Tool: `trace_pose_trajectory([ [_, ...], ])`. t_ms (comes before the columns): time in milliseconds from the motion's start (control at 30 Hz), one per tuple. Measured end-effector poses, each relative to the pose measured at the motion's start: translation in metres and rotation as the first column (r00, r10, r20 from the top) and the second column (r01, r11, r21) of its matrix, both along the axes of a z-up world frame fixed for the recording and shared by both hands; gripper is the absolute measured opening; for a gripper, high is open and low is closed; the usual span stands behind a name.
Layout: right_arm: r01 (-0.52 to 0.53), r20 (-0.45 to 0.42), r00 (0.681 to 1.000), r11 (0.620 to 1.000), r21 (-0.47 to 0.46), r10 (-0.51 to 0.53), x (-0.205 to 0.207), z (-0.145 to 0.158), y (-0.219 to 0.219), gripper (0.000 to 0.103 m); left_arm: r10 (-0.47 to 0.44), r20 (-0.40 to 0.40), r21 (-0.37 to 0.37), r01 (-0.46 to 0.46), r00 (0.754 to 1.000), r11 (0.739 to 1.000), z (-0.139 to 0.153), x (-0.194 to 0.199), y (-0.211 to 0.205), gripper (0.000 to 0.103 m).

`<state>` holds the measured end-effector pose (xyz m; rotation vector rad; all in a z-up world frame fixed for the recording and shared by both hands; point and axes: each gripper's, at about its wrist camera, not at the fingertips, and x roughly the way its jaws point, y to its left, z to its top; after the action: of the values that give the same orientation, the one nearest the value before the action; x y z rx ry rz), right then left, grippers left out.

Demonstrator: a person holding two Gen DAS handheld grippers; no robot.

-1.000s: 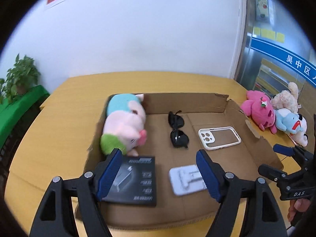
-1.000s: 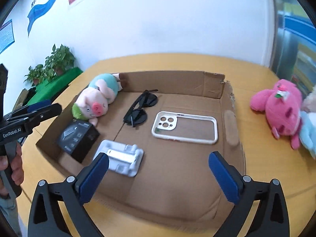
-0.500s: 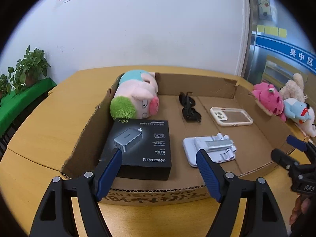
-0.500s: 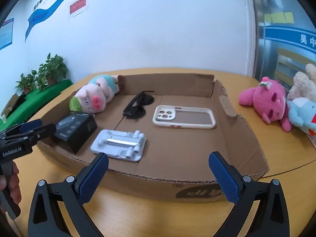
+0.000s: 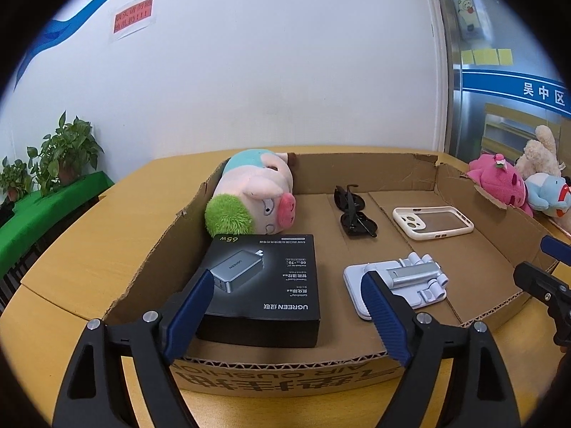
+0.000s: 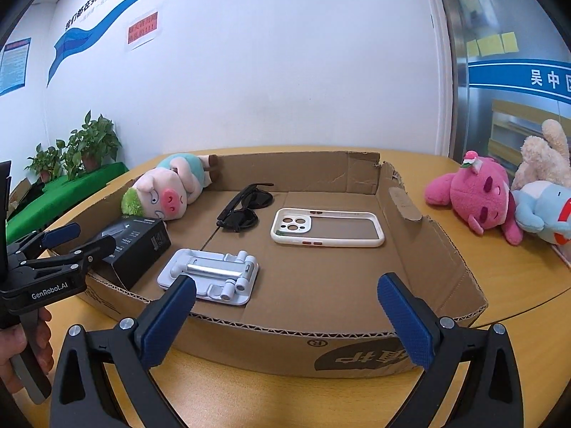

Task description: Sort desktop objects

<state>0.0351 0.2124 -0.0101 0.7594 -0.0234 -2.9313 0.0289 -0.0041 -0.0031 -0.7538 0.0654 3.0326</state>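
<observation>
- The table (image 6: pixel 517 306) is smooth yellow wood with a rounded edge.
- On it sits a shallow tray (image 6: pixel 439 246) of brown corrugated cardboard, its walls torn and ragged, with print on the near wall.
- A soft pig (image 5: pixel 257 192) lies along the tray's far left wall: pink snout, fuzzy green hair, teal top.
- Three more plush toys (image 6: pixel 474 199), pink, cream and pale blue, are heaped on the table right of the tray.
- A flat black box (image 5: pixel 264 285), matte card with a charger pictured on top, lies near left in the tray, touching the pig's hair.
- A white case (image 6: pixel 326 227), a rounded rectangle with camera holes, lies right of centre.
- A folded stand (image 6: pixel 210 274), white plastic with a silver bar, lies by the near wall.
- Glossy black sunglasses (image 5: pixel 353 210) lie mid-tray, toward the far wall.
- The left gripper (image 5: pixel 285 312), ribbed blue pads on black arms, has its jaws opening, gripping nothing, over the near wall.
- The right gripper (image 6: pixel 285 322) is spread wide and empty, short of the tray.
</observation>
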Motion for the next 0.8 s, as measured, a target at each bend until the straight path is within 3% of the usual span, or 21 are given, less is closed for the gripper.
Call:
trace_pose_trajectory([
  [67, 0.0, 0.012, 1.0, 1.0, 0.0, 0.0, -0.001, 0.0, 0.0, 0.103, -0.008, 0.002, 0.0, 0.008, 1.0, 1.0, 0.0, -0.002, -0.001, 0.085],
  [333, 0.003, 0.096, 0.995, 1.0, 0.0, -0.003, -0.009, 0.006, 0.0, 0.103, 0.043, 0.14, -0.004, -0.043, 0.989, 0.999, 0.012, -0.011, 0.003, 0.085],
  [533, -0.017, 0.127, 0.992, 1.0, 0.026, 0.013, -0.008, 0.014, -0.008, 0.103, 0.038, 0.119, -0.008, -0.037, 0.992, 0.999, 0.041, 0.0, 0.011, 0.085],
  [800, -0.034, 0.134, 0.991, 0.999, 0.04, 0.028, 0.005, 0.031, -0.014, 0.103, 0.042, 0.104, 0.002, -0.042, 0.994, 0.999, 0.057, 0.013, 0.016, 0.085],
])
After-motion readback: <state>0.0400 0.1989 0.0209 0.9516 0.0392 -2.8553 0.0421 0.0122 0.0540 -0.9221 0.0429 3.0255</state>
